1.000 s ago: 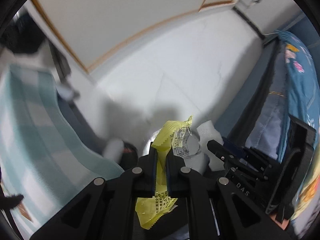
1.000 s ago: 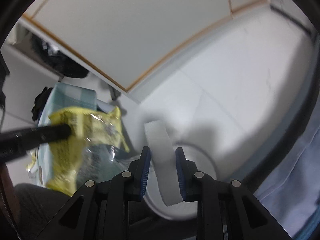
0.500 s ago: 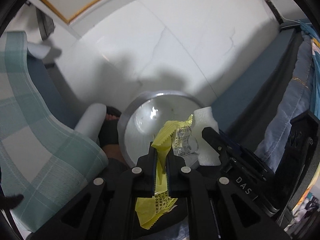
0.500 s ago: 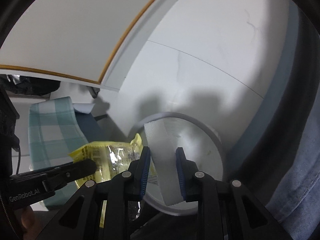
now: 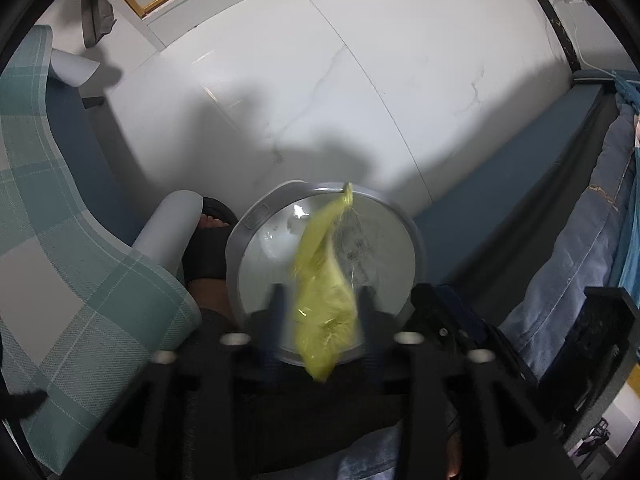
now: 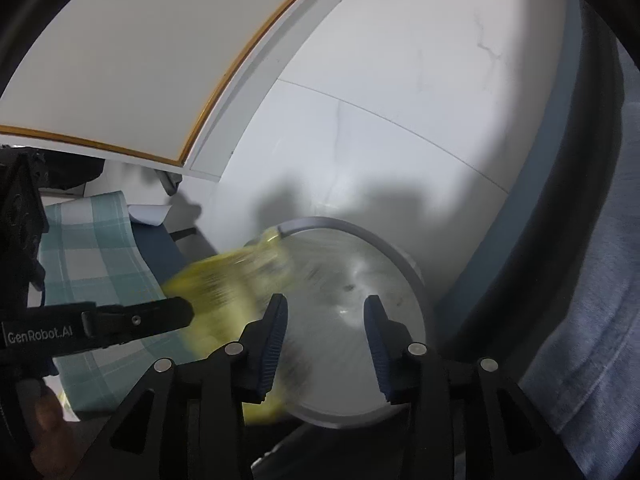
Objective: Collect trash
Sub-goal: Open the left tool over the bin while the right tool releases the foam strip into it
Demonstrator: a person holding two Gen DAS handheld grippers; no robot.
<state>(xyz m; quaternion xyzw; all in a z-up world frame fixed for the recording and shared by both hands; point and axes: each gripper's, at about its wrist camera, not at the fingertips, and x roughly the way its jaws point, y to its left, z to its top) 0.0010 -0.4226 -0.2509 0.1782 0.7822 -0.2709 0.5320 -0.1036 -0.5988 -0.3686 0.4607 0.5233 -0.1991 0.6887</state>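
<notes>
1. White marble floor tiles [image 5: 400,92] fill the background, with a round grey trash bin [image 5: 414,240] standing on them beside a dark blue bed base [image 5: 532,168] and a checked teal cloth [image 5: 60,240].
2. Between the spread jaws of the left gripper [image 5: 320,312] hangs a yellow snack wrapper [image 5: 320,280], motion-blurred; neither jaw seems to touch it, so it looks released and falling.
3. Its long axis runs forward, away from the jaws, across the bin mouth, with its far tip near the bin's far rim; the drop line looks good.
4. From the right wrist view the right gripper [image 6: 326,344] hangs over the bin's near-left rim [image 6: 416,276], jaws wide apart and holding nothing.
5. That view shows the wrapper [image 6: 224,276] smeared across the bin's left rim, so it may catch the edge rather than fall cleanly inside.
6. A sandalled foot [image 5: 208,240] rests just beside the bin's left side, clear of the opening.
</notes>
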